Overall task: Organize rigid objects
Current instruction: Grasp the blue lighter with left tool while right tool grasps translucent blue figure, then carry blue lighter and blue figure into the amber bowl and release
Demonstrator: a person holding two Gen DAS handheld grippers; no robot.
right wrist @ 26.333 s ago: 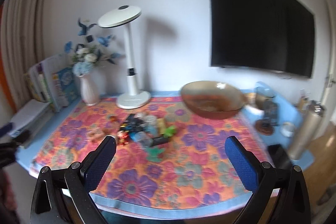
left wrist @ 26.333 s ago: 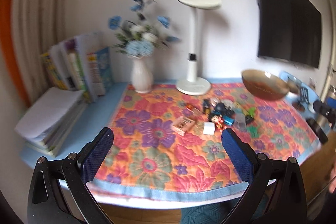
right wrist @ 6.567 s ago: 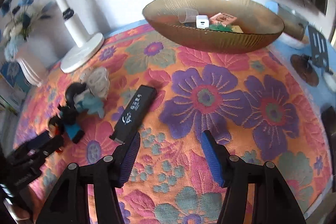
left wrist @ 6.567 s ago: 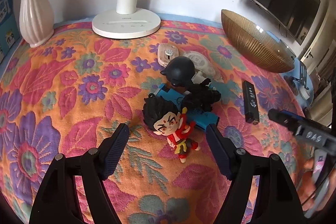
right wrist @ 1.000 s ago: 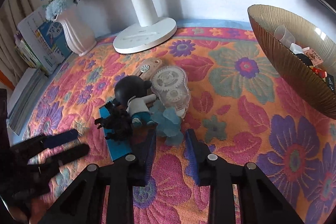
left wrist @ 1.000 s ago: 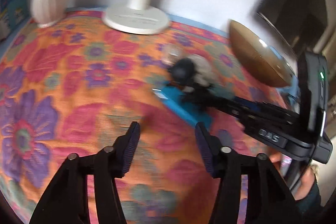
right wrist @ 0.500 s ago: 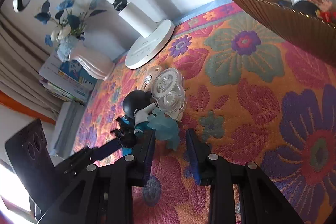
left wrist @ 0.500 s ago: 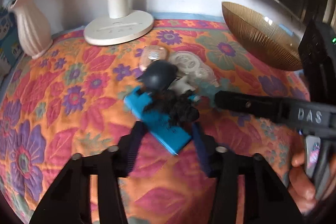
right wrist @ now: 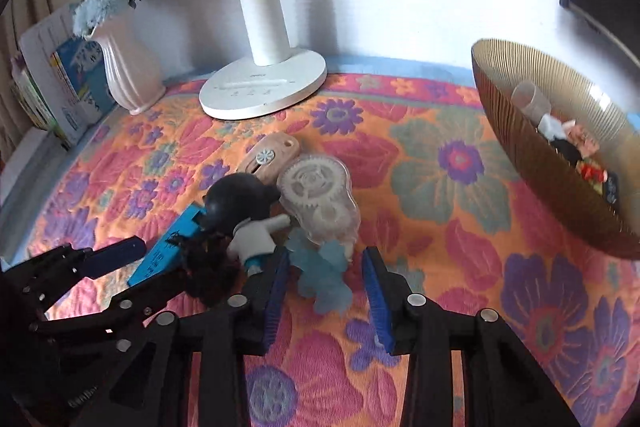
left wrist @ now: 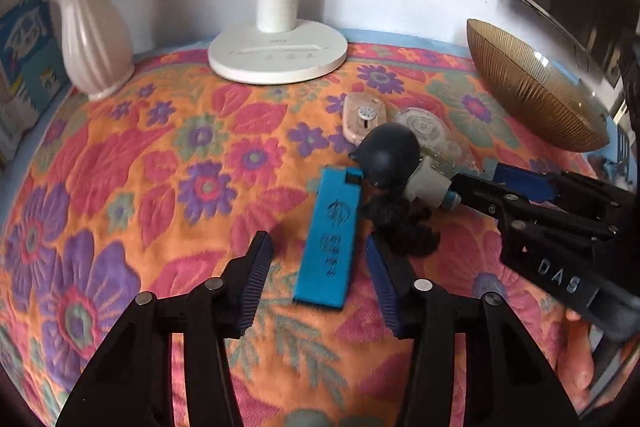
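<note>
The left claw (left wrist: pixel 318 269) hangs open over the floral cloth (left wrist: pixel 120 187) on the worktop, its pads either side of the near end of a flat blue bar (left wrist: pixel 332 239) without touching it. The right claw (right wrist: pixel 326 285) is open too, straddling a pale blue translucent piece (right wrist: pixel 324 277). Beside them lie a dark-headed figurine (right wrist: pixel 244 215), a clear gear case (right wrist: pixel 318 197) and a beige case (right wrist: pixel 270 157) (all bunched together). The ribbed bowl (right wrist: pixel 532 187) holds small items at right.
</note>
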